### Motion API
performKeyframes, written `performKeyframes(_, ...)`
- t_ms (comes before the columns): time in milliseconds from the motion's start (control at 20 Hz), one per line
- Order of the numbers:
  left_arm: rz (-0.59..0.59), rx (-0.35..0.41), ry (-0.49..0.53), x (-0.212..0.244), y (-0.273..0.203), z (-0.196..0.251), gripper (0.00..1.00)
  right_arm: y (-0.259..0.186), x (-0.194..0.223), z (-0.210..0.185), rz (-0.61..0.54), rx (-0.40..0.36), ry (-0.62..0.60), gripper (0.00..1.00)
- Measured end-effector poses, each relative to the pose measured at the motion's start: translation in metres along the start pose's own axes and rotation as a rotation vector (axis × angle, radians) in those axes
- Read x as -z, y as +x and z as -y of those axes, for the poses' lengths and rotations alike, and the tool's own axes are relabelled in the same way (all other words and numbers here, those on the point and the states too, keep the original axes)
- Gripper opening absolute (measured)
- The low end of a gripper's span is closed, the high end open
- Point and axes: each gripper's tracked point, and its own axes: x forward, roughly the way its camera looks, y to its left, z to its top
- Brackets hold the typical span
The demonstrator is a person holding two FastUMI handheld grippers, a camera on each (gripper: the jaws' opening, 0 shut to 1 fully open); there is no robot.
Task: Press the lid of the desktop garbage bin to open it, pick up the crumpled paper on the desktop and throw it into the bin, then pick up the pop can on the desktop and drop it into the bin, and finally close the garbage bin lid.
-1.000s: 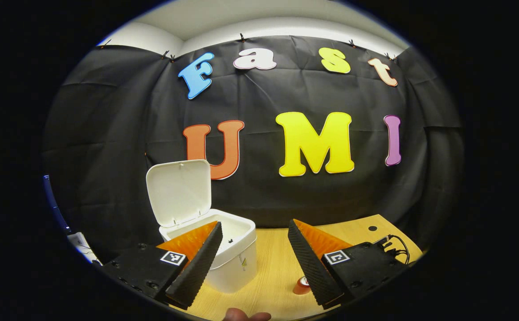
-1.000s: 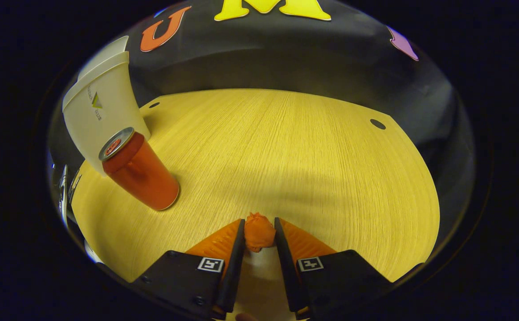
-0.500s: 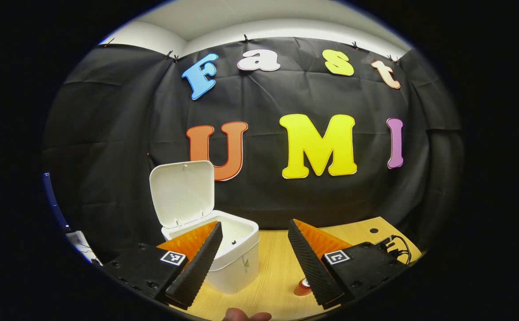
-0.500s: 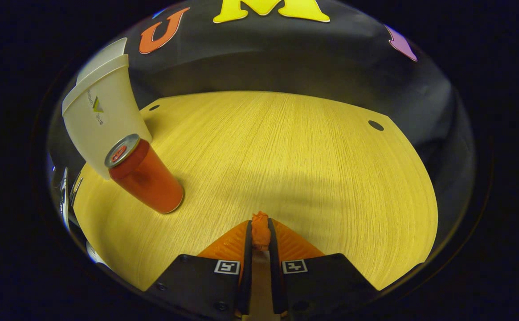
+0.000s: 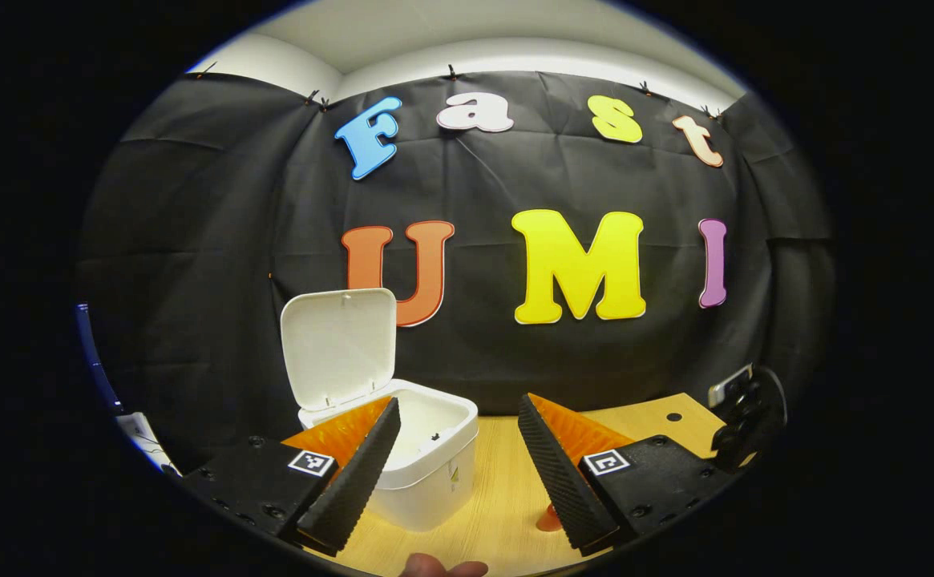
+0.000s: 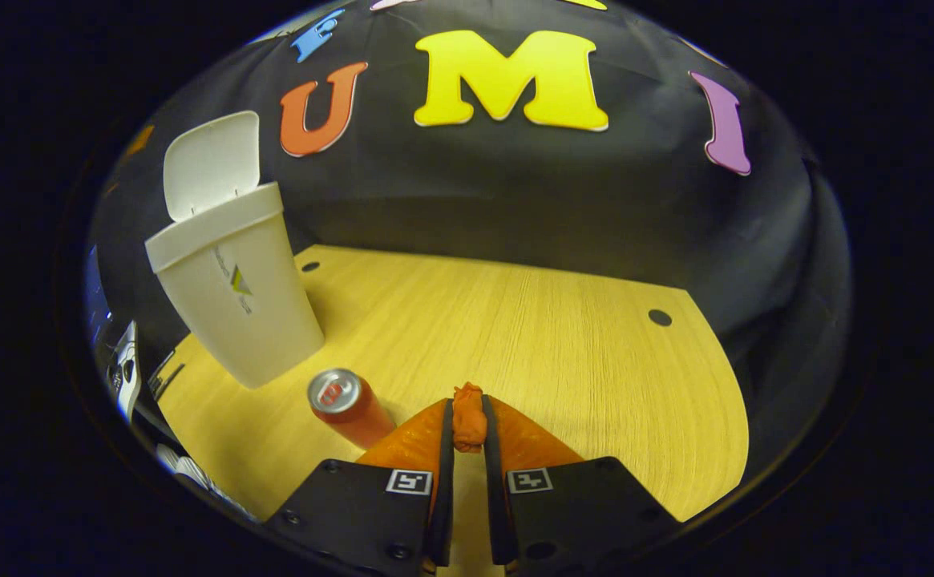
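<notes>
Step in hand: paper to bin. Right gripper [image 6: 467, 417] clamped on crumpled paper [image 6: 467, 415], both fingers pressing it, wad raised clear of desktop [image 6: 563, 336]. Left gripper [image 5: 457, 449] spread wide, holding nothing, hovering just in front of garbage bin [image 5: 426, 473]. Lid [image 5: 340, 346] standing upright, so opening step judged done; bin mouth exposed. Pop can [image 6: 348, 405] upright on desktop, just beside bin, untouched.

Next move, as judged: carry across to the left, over pop can, high enough to clear bin rim, centre above opening, then release.

Count: one bin, one lid, one paper wad, one can, two grippers.
</notes>
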Motion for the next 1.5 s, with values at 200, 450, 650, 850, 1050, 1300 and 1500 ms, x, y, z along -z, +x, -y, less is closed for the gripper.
performKeyframes(200, 0.013, -0.001, 0.000, 0.000, -0.004, -0.008, 0.97, -0.030, -0.071, -0.031, 0.120, -0.049, 0.008, 0.19)
performKeyframes(450, 0.027, -0.016, -0.009, -0.002, -0.008, -0.025, 0.97, -0.051, -0.158, -0.078, 0.274, -0.122, -0.027, 0.19)
performKeyframes(650, 0.043, -0.036, -0.015, -0.009, -0.015, -0.037, 0.97, -0.060, -0.179, -0.116, 0.293, -0.184, -0.045, 0.19)
performKeyframes(850, 0.037, -0.080, -0.027, -0.006, -0.029, -0.058, 0.97, -0.056, -0.202, -0.171, 0.320, -0.286, -0.094, 0.19)
performKeyframes(1050, 0.026, -0.150, -0.049, -0.001, -0.048, -0.083, 0.96, -0.039, -0.218, -0.234, 0.301, -0.400, -0.113, 0.19)
performKeyframes(1300, 0.026, -0.248, -0.026, 0.000, -0.069, -0.116, 0.96, 0.005, -0.203, -0.304, 0.199, -0.500, -0.178, 0.19)
performKeyframes(1500, 0.027, -0.304, -0.008, 0.000, -0.081, -0.134, 0.96, 0.047, -0.180, -0.338, 0.126, -0.516, -0.245, 0.19)
